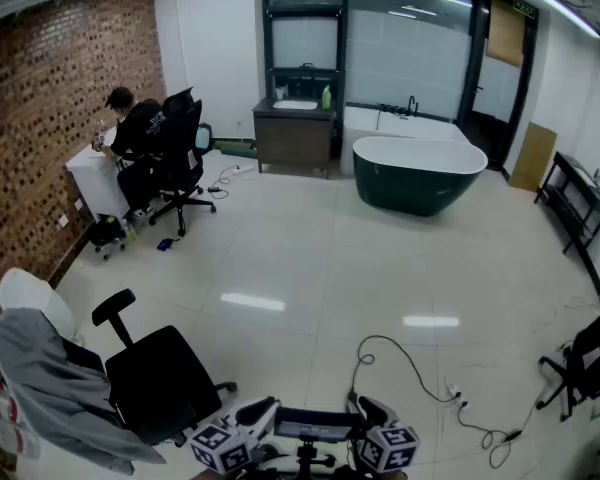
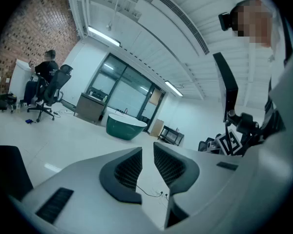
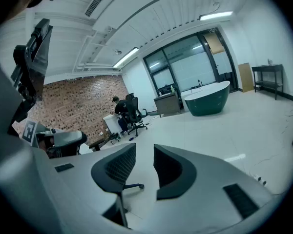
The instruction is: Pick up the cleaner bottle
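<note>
Left gripper (image 2: pixel 147 152) and right gripper (image 3: pixel 144 155) both released, holding nothing.
Left jaws stand slightly parted, right jaws wider; the small green plastic cleaner bottle (image 1: pixel 326 97) stands well apart at 12 o'clock on the dark wooden vanity cabinet (image 1: pixel 294 143).

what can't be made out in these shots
Green bottle on the vanity: head view, too small to tell its label or cap.
Desk: head view, its top is hidden by the seated person.
Black chair at the right: head view, cut off by the edge.
</note>
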`<act>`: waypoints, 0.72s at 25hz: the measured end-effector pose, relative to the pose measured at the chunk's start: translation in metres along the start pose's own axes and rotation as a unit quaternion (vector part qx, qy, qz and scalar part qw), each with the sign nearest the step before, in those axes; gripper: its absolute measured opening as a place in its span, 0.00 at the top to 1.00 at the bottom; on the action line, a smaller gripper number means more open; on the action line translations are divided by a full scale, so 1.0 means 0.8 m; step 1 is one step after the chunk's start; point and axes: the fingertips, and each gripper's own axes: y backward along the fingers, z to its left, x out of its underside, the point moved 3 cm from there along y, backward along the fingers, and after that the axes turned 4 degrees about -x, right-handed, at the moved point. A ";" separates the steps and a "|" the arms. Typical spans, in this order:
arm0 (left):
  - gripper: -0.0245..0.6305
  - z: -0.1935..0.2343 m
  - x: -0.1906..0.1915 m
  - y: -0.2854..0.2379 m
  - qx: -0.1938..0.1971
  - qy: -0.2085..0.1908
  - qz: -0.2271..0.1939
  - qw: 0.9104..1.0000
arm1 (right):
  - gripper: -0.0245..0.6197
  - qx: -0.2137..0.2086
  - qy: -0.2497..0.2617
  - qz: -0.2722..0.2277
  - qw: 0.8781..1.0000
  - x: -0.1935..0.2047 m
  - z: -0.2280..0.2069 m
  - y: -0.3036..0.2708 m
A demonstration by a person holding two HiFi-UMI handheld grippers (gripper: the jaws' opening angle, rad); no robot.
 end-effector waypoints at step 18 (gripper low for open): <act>0.85 -0.003 -0.027 -0.004 0.019 -0.020 -0.008 1.000 | 0.80 -0.009 0.006 -0.003 1.000 -0.028 0.013 -0.005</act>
